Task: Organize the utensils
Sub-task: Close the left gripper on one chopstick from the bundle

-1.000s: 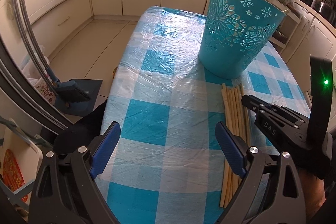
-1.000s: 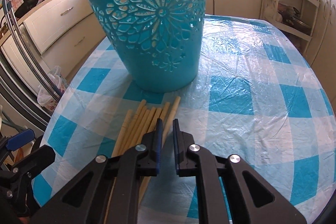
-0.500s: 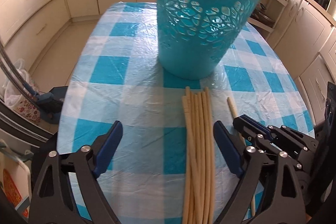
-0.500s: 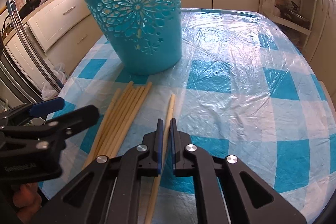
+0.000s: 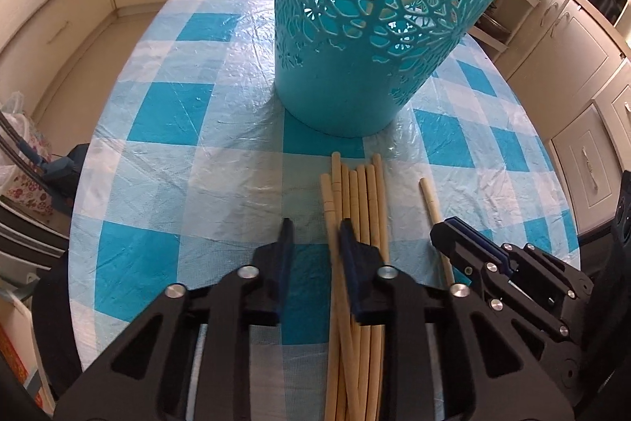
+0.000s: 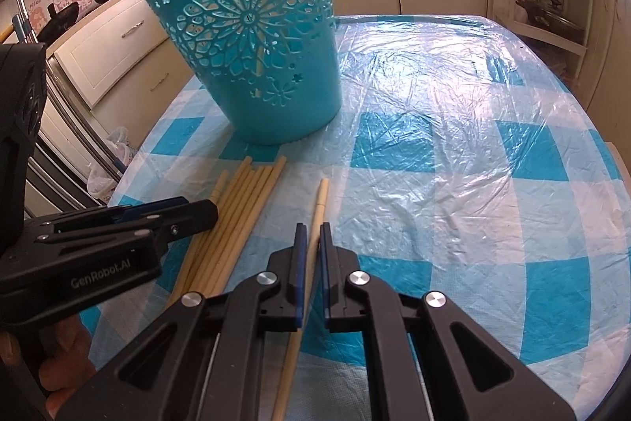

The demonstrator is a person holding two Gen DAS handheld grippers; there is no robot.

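Note:
A teal cut-out basket (image 5: 355,46) (image 6: 268,66) stands upright on the blue checked table (image 5: 177,105). In front of it lies a bundle of several pale chopsticks (image 5: 363,192) (image 6: 252,192). My left gripper (image 5: 315,235) hangs over the bundle's left edge with its jaws closing. The leftmost chopstick runs between the pads, close to the right one, and is not pinched. To the right, a single chopstick (image 5: 430,200) (image 6: 321,196) lies apart from the bundle. My right gripper (image 6: 312,235) (image 5: 445,227) is shut on it near its middle.
Cream kitchen cabinets (image 5: 55,6) ring the table. A plastic bag (image 5: 23,152) sits on the floor at the left. A white shelf rack (image 6: 552,6) stands at the far right. A hand (image 6: 63,362) holds the left gripper's handle.
My left gripper moved right and down over the chopstick bundle, and its jaws went from wide to narrow. The right gripper, still shut, drew one chopstick out of the bundle to the right.

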